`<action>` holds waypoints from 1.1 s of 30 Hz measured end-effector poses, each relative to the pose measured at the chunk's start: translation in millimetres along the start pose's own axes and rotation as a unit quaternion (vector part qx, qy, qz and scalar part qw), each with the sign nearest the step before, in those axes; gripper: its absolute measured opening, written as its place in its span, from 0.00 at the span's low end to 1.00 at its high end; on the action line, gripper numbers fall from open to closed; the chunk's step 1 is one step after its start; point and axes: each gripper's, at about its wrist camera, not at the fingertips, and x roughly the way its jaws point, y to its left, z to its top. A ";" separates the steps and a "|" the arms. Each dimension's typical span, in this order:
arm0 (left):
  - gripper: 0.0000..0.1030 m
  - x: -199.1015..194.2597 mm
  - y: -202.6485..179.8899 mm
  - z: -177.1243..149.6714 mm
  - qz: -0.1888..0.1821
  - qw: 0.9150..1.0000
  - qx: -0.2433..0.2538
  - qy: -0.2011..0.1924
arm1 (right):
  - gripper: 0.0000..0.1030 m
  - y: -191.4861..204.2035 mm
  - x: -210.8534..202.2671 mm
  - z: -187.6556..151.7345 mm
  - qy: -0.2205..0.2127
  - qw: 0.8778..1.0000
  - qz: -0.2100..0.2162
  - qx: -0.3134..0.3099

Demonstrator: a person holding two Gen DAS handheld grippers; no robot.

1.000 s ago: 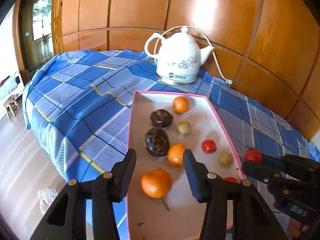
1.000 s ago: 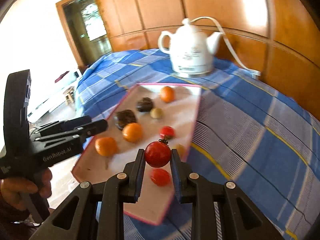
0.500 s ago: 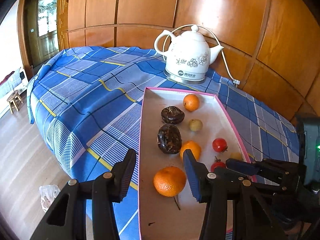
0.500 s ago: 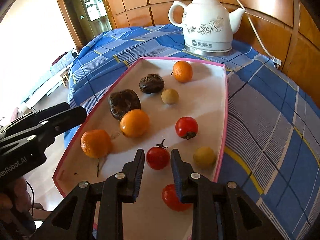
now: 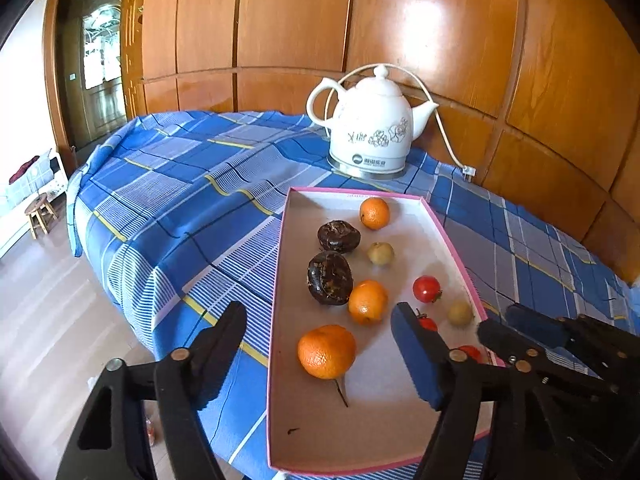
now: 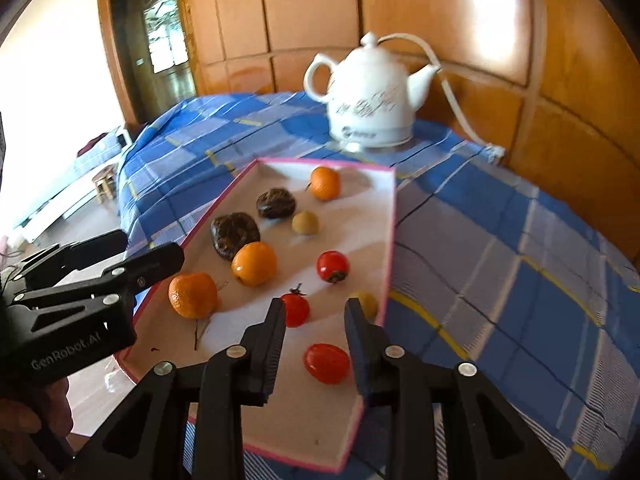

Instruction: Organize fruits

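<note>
The right gripper (image 6: 315,322) no longer holds the stemmed red tomato (image 6: 295,309) – 1 second earlier it is clamped between the pads above the tray's near right edge, and now it lies on the floor of the pink-rimmed tray (image 6: 390,240), just far-left of the left fingertip and near the oval red tomato (image 6: 326,363). The jaws are opening, with nothing between them. The left gripper (image 5: 318,334) is also opening: its jaws stand much wider than 1 second ago – 1 finger out over the blue checked cloth (image 5: 180,208), the other over the tray, the large orange (image 5: 326,351) in the gap, untouched.
</note>
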 end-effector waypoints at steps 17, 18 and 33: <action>1.00 -24.9 -12.8 -18.9 0.011 1.000 0.008 -0.024 | 0.36 -6.2 -30.5 -30.6 -0.024 0.996 -0.079 0.045; 1.00 -25.5 -12.9 -19.0 0.015 1.000 0.007 -0.024 | 0.36 -6.5 -31.6 -30.9 -0.025 0.995 -0.081 0.046; 1.00 -30.5 -7.3 -20.1 0.028 0.999 -0.002 -0.041 | 0.36 -3.8 -35.0 -30.4 -0.034 0.995 -0.087 0.045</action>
